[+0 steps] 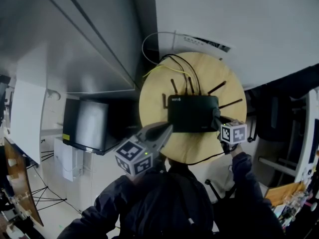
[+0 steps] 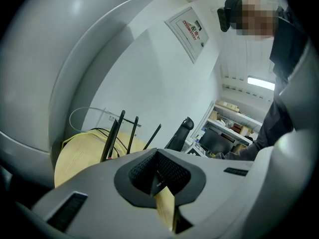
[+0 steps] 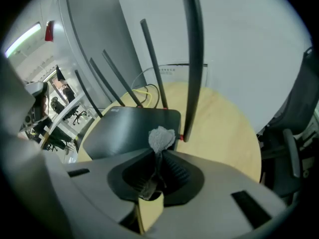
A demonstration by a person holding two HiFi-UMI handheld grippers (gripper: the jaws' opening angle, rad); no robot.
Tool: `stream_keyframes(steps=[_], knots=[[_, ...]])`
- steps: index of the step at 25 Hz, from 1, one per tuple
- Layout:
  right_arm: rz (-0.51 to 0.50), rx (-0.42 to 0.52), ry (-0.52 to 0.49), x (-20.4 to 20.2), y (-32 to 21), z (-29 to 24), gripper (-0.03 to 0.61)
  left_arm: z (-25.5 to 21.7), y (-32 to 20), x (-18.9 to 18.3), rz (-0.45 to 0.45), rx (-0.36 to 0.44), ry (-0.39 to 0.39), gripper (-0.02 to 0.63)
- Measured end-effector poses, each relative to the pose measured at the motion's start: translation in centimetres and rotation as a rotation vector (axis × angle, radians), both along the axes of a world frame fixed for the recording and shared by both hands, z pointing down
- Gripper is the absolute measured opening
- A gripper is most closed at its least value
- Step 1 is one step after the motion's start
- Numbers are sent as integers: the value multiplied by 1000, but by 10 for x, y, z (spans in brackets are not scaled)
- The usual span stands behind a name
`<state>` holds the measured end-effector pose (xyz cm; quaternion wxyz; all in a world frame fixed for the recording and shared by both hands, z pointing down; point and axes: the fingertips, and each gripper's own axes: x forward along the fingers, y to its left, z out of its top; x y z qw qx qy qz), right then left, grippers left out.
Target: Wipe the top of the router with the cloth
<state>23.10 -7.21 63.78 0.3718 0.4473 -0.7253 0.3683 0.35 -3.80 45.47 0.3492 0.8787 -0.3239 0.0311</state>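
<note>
A black router (image 1: 193, 113) with several upright antennas lies on a round wooden table (image 1: 154, 98). My right gripper (image 1: 219, 119) is at the router's right edge, shut on a small grey cloth (image 3: 162, 137). In the right gripper view the cloth sticks out past the jaw tips, over the near right corner of the router (image 3: 129, 128). My left gripper (image 1: 167, 129) hovers by the router's front left corner, jaws closed together with nothing between them. In the left gripper view, the left gripper (image 2: 157, 150) points toward the antennas (image 2: 112, 136) and the table (image 2: 79, 153).
Black and yellow cables (image 1: 172, 63) run off the table's far side toward the white wall. A dark box (image 1: 92, 123) stands to the table's left. An office chair (image 3: 291, 148) is close on the right. The person's dark sleeves fill the bottom of the head view.
</note>
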Motion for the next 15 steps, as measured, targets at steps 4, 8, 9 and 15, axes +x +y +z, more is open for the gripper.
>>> stream_keyframes(steps=[4, 8, 9, 15], knots=[[13, 17, -17, -6, 3, -5, 69, -1, 3, -1, 1, 0, -3, -6], [-52, 45, -100, -58, 11, -15, 69, 1, 3, -2, -1, -2, -4, -7], [-78, 50, -122, -77, 15, -17, 69, 1, 3, -2, -2, -2, -4, -6], [-189, 41, -234, -182, 39, -22, 69, 1, 6, -1, -6, -7, -2, -7]])
